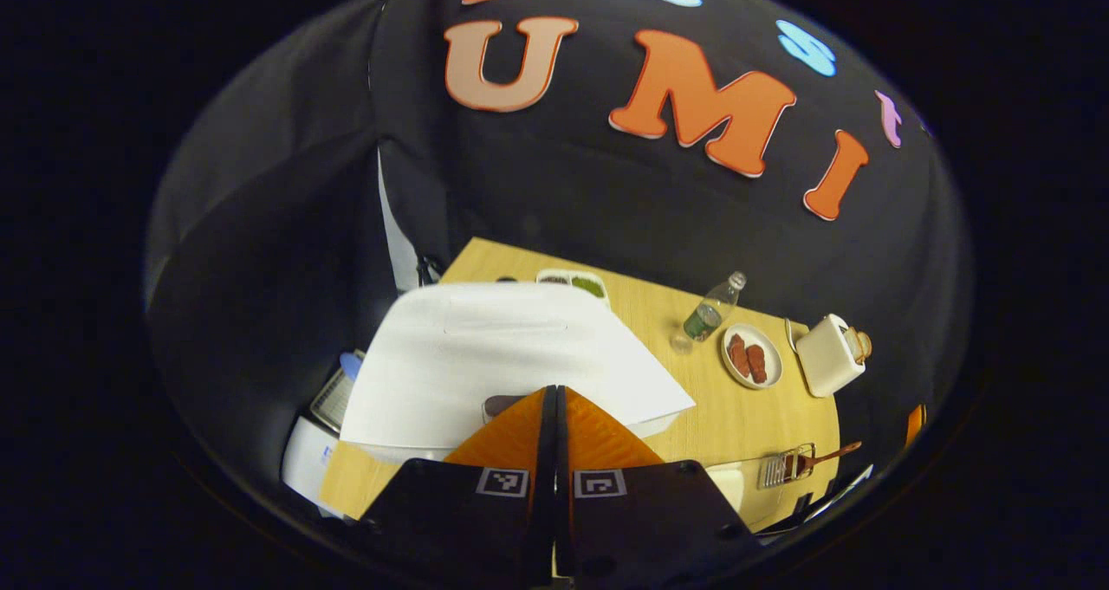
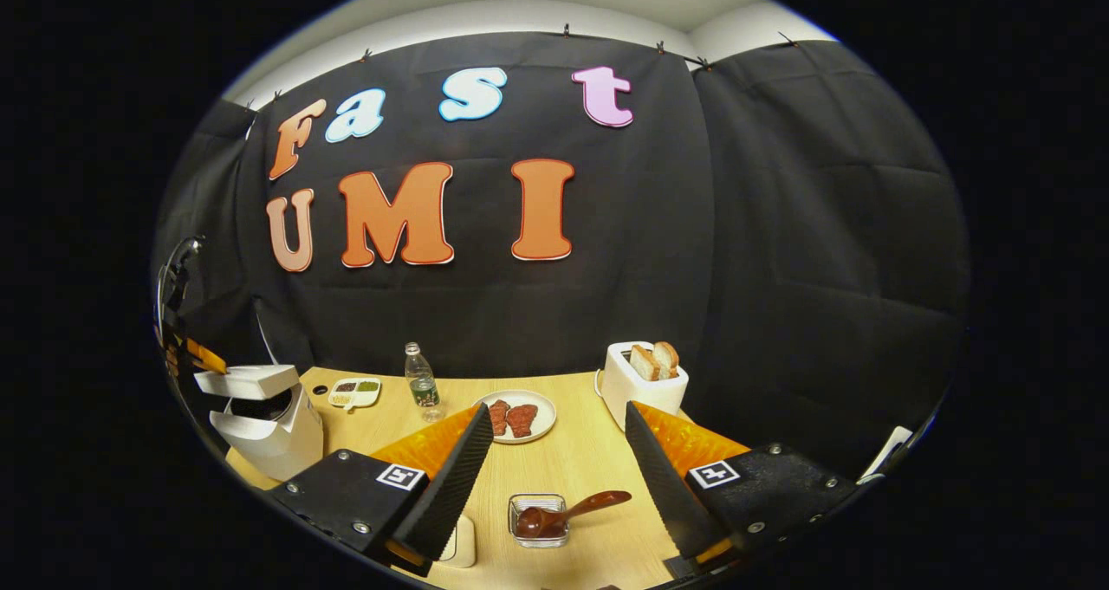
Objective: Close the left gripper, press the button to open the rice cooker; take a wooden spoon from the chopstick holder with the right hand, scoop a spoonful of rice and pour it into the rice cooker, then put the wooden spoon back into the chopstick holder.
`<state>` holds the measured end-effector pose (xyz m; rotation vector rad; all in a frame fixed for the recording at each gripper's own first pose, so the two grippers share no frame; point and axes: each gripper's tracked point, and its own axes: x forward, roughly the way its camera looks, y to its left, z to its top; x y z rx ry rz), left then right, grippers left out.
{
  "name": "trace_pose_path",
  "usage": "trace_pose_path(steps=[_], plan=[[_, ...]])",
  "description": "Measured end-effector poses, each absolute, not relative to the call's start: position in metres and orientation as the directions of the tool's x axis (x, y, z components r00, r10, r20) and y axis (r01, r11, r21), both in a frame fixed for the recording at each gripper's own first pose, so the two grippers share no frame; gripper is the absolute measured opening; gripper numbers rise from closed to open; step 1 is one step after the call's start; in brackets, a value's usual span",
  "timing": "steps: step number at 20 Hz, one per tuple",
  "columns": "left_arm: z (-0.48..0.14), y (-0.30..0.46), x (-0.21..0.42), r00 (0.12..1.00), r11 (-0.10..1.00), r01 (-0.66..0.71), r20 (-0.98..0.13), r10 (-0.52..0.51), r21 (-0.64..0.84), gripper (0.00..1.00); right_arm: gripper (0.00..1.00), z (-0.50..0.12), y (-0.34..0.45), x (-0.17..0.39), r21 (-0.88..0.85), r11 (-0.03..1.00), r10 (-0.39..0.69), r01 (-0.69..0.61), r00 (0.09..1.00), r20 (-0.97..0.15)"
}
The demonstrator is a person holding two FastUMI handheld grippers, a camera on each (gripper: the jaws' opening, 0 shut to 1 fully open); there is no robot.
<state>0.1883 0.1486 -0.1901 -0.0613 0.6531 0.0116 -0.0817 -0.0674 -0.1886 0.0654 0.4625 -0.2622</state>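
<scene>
The white rice cooker [image 2: 269, 421] stands at the table's left end in the right gripper view, its lid [image 2: 247, 380] raised partway above the dark opening. In the left gripper view the same white lid [image 1: 494, 356] lies just beyond the left gripper [image 1: 555, 392], whose fingers are pressed together with nothing between them. The brown wooden spoon [image 2: 567, 512] rests in the small clear square chopstick holder [image 2: 537, 521], bowl down and handle slanting right, low between the fingers of the right gripper [image 2: 559, 421], which are spread wide and hold nothing. Farther back on the pale wooden table [image 2: 589, 460] stand a clear plastic bottle [image 2: 421, 382], a white round plate with red pieces [image 2: 517, 417], a white toaster holding bread slices [image 2: 644, 382] and a small divided dish [image 2: 355, 391].
</scene>
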Motion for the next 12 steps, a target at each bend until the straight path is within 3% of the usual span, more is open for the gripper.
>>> trace_pose_path(steps=[2,9,12], plan=[[-0.152,0.158,0.193,0.867,0.999,-0.045,-0.498,0.038,-0.001,0.06,0.95,-0.194,-0.064,-0.069,0.023,0.967,-0.218,0.255,0.867,-0.447],[-0.092,0.153,0.149,0.945,0.993,-0.079,-0.310,0.103,0.089,0.06,0.95,-0.229,-0.062,-0.052,0.069,0.966,-0.182,0.248,0.849,-0.496],[-0.082,0.130,0.131,0.960,0.995,-0.057,-0.268,0.078,0.085,0.18,0.95,-0.256,-0.068,-0.053,0.079,0.960,-0.184,0.267,0.820,-0.542]])
